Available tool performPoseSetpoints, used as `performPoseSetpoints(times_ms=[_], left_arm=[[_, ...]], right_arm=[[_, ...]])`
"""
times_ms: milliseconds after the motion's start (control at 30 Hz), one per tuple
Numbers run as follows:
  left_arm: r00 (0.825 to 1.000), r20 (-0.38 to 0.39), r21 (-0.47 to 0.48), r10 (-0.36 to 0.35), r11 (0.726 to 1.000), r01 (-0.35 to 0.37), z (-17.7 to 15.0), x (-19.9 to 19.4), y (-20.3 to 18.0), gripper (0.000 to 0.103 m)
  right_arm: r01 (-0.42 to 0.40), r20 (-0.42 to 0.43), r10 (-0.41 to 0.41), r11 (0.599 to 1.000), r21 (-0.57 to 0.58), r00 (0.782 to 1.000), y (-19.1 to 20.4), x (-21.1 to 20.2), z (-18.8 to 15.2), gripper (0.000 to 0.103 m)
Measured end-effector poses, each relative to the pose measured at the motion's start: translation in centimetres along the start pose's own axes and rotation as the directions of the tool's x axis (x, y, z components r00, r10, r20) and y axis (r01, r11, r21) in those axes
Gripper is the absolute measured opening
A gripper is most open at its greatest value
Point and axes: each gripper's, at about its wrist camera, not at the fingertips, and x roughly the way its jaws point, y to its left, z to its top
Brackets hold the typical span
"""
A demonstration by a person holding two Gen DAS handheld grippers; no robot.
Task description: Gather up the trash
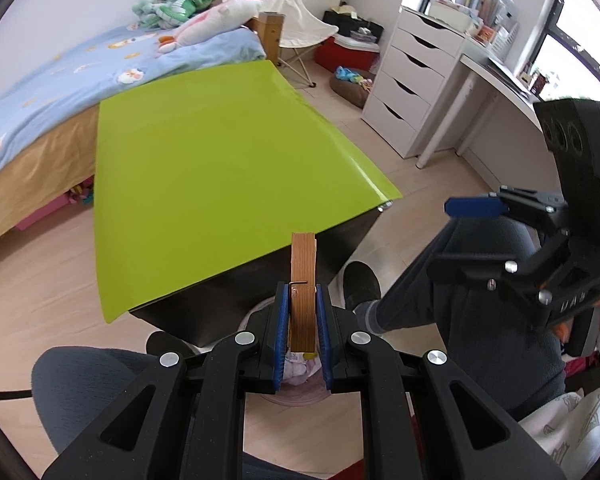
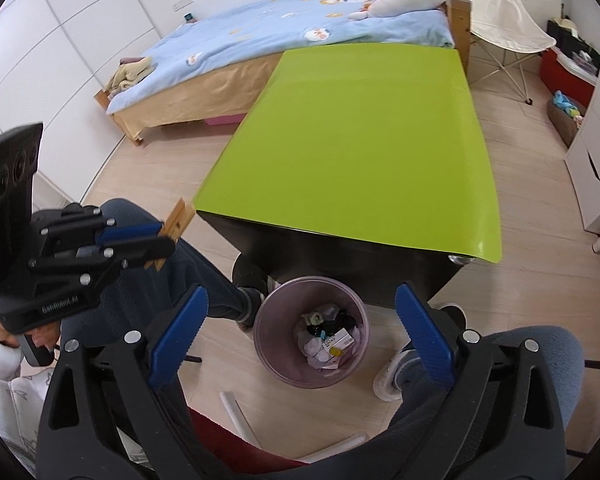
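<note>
One flat brown wooden clothes-peg-like piece (image 1: 303, 292) is clamped upright between the left gripper (image 1: 303, 322) and its blue pads, long axis along the fingers. Below it, toward six o'clock in the left wrist view, sits the round translucent purple waste bin (image 2: 356, 368), part-filled, beside the lime-green tabletop (image 2: 360, 140). The right gripper (image 2: 300, 340) hangs spread wide and empty, directly over the bin. Judging by this, the left needs a short carry rightward.

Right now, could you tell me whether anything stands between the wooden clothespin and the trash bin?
Nothing visible does. The left gripper holds the clothespin above the open bin, beside the green table.
</note>
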Motion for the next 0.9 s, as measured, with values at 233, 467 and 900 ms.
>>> performPoseSetpoints(times_ms=[233,467,900], left_arm=[[1.0,-0.006,0.0,-0.014,1.0,0.014,-0.1,0.7,-0.5,0.081],[1.0,-0.003,-0.052,0.014,0.999,-0.014,0.0,0.7,0.4,0.095],[0.997,0.049,-0.078,0.065,0.995,-0.061,1.6,-0.5,2.2,0.096]], right_arm=[[0.011,0.009,-0.011,0.999,0.031,1.0,-0.9,-0.4,-0.2,0.095],[0.015,0.013,-0.015,1.0,0.024,1.0,-0.8,-0.4,-0.2,0.098],[0.045,0.056,-0.046,0.999,0.009,0.997,-0.4,-1.0,1.9,0.1]])
